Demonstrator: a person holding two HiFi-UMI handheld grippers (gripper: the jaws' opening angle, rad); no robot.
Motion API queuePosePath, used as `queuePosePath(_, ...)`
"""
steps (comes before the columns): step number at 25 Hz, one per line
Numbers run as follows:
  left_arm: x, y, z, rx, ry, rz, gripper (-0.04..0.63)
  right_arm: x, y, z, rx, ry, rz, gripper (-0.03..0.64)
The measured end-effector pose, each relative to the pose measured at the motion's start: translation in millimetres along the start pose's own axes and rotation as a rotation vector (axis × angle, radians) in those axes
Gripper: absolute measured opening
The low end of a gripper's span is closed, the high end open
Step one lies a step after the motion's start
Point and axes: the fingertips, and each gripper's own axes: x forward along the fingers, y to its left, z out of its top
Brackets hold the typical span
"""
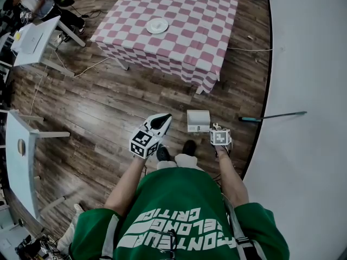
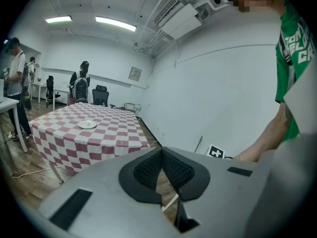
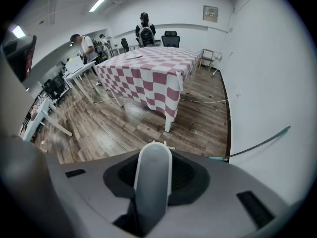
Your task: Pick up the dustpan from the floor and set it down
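The white dustpan (image 1: pixel 198 121) is just in front of my feet on the wooden floor; I cannot tell whether it is resting on the boards or lifted. Its pale handle (image 3: pixel 152 177) stands upright between the dark pads of my right gripper (image 1: pixel 217 130), which points steeply down and is shut on it. My left gripper (image 1: pixel 164 119) hangs to the left of the dustpan, apart from it. Its pads meet at the tips (image 2: pixel 162 151) with nothing between them.
A table with a pink-checked cloth (image 1: pixel 179 42) and a white plate (image 1: pixel 157 25) stands ahead. A teal-handled stick (image 1: pixel 271 116) leans at the white wall (image 1: pixel 309 91) on the right. White desks (image 1: pixel 32 37) and people are at the far left.
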Motion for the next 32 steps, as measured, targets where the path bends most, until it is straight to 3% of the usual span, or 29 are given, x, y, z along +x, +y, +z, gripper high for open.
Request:
queuePosePath(10, -19, 5, 5, -0.002, -0.037, 0.029, 0.003, -31, 18, 19, -0.115, -0.008, 0.04, 0.109)
queuePosePath(32, -70, 17, 29, -0.006, -0.14, 0.1, 0.003, -183, 57, 99, -0.287, -0.112, 0.179, 0.108)
